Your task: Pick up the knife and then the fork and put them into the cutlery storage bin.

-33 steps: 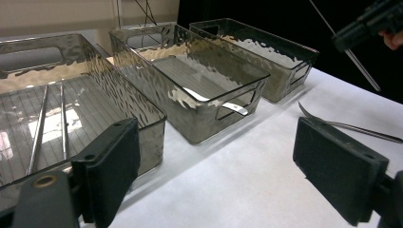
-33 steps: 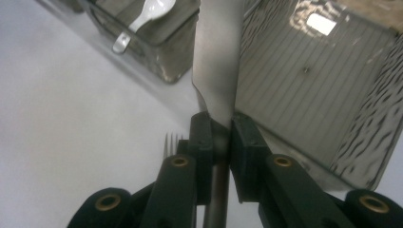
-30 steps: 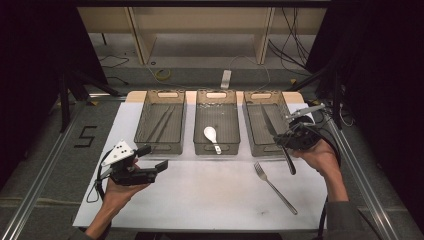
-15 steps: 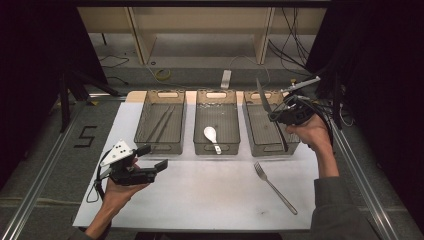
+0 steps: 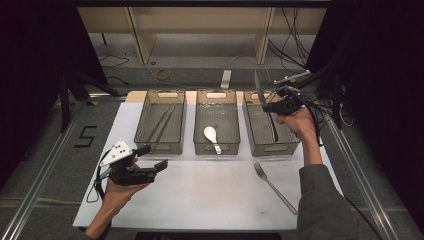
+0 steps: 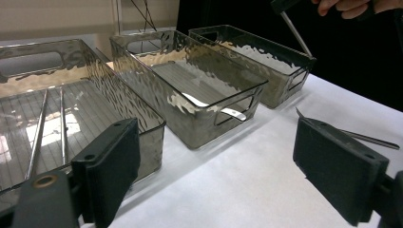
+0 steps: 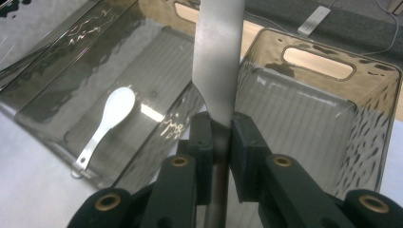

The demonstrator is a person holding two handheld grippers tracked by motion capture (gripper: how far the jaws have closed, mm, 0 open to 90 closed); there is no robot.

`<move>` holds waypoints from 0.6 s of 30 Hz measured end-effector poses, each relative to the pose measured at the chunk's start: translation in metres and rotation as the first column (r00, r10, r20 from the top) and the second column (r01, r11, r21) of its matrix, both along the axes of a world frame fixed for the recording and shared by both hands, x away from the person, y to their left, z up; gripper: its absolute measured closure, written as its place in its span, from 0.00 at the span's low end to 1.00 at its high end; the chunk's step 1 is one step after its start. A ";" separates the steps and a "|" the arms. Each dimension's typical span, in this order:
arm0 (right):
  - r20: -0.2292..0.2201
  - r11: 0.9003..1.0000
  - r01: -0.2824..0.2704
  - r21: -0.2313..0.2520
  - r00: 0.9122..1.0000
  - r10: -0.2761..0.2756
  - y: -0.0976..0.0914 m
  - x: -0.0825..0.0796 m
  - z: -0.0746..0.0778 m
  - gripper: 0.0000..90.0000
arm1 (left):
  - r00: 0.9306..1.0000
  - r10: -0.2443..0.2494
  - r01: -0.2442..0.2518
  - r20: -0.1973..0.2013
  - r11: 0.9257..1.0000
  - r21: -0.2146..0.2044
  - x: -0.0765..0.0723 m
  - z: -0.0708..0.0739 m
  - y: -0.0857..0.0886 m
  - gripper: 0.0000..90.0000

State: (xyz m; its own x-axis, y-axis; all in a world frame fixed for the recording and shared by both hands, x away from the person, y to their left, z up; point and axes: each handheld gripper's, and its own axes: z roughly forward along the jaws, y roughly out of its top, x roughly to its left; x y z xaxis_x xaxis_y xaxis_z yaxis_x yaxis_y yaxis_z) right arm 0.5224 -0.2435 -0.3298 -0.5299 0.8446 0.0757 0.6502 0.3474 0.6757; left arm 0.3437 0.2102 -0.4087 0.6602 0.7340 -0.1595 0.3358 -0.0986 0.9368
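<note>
Above the right bin, my right gripper clamps a knife upright, probably for sorting; my left gripper, well left, gapes empty

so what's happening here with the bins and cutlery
A person is sorting cutlery into three clear bins. The right gripper is shut on a table knife, holding it above the right bin. The left gripper hangs open over the white table. A white spoon lies in the middle bin, and a fork waits on the table.
</note>
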 end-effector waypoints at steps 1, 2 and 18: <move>0.000 1.000 0.006 0.005 1.000 -0.006 0.000 0.001 -0.001 0.90 | 1.000 0.000 0.000 0.000 1.000 0.002 0.000 0.000 0.000 0.17; -0.001 1.000 0.014 0.012 1.000 -0.014 0.000 0.004 -0.003 0.90 | 1.000 0.000 0.000 -0.001 1.000 0.001 0.000 0.000 0.000 0.17; -0.031 0.997 0.074 0.025 0.997 -0.074 0.007 0.022 -0.030 0.90 | 1.000 0.001 -0.001 0.002 1.000 -0.001 0.000 0.000 0.000 0.17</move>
State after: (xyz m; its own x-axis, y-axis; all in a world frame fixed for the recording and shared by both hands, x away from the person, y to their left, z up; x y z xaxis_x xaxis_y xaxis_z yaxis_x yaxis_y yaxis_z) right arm 0.5443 -0.2361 -0.3593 -0.4632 0.8789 0.1137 0.6937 0.2797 0.6637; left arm 0.3435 0.2107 -0.4085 0.6599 0.7343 -0.1588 0.3342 -0.0976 0.9374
